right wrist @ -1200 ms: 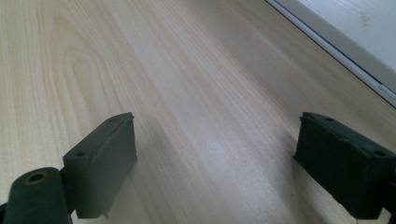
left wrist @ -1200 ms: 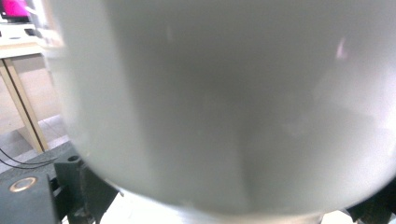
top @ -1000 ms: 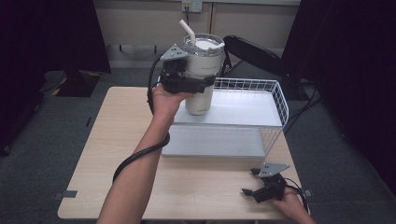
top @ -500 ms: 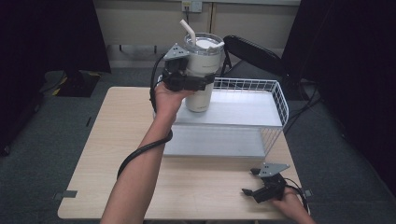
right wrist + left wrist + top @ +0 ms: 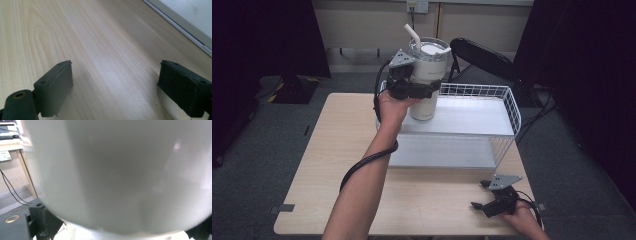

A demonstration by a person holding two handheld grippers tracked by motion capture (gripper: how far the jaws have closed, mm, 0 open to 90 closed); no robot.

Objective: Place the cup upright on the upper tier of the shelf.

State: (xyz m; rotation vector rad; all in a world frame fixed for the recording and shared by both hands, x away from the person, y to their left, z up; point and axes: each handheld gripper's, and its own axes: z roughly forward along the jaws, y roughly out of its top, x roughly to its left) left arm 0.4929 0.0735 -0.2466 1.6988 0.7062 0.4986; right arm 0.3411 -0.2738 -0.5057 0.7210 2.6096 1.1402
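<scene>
Two claws: right claw (image 5: 493, 202) nearest, low at the surface's (image 5: 337, 150) near right edge, jaws spread wide and empty over bare wood.
Left claw (image 5: 414, 90): farther off, clamped round the white tumbler (image 5: 428, 75).
Tumbler: upright, long axis vertical, straw (image 5: 413, 37) on top, base hanging just above the wire rack's (image 5: 507, 100) top shelf at its left end.
Key relation: shelf lies straight below the base; the left hand is the nearer.
Change: tumbler has shifted only slightly over the last second; right claw unmoved.
</scene>
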